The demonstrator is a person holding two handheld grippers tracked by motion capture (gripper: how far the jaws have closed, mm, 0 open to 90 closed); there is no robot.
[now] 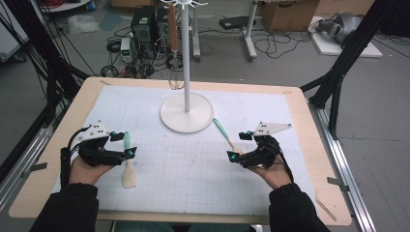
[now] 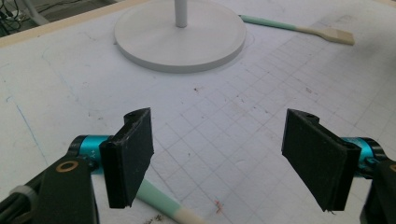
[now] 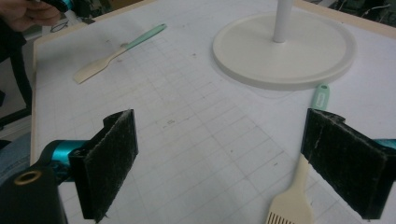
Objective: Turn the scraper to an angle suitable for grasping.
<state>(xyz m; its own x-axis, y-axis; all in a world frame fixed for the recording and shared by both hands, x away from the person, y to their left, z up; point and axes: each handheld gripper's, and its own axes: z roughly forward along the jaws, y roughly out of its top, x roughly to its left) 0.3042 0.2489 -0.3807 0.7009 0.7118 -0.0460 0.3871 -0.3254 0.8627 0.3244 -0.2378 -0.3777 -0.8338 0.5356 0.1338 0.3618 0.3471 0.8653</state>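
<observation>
Hovering spread and empty, the left gripper (image 1: 126, 144) sat just beside the spatula (image 1: 128, 169), the right gripper (image 1: 239, 146) by the brush (image 1: 227, 133); each needed lowering squarely astride its green handle before pinching

In the left gripper view, the green-handled cream silicone spatula (image 2: 164, 201) runs under the left-hand jaw and off the bottom edge, blade unseen. In the right gripper view, the green-handled cream slotted turner (image 3: 293, 198) is partly covered by the right-hand jaw and cropped below.
</observation>
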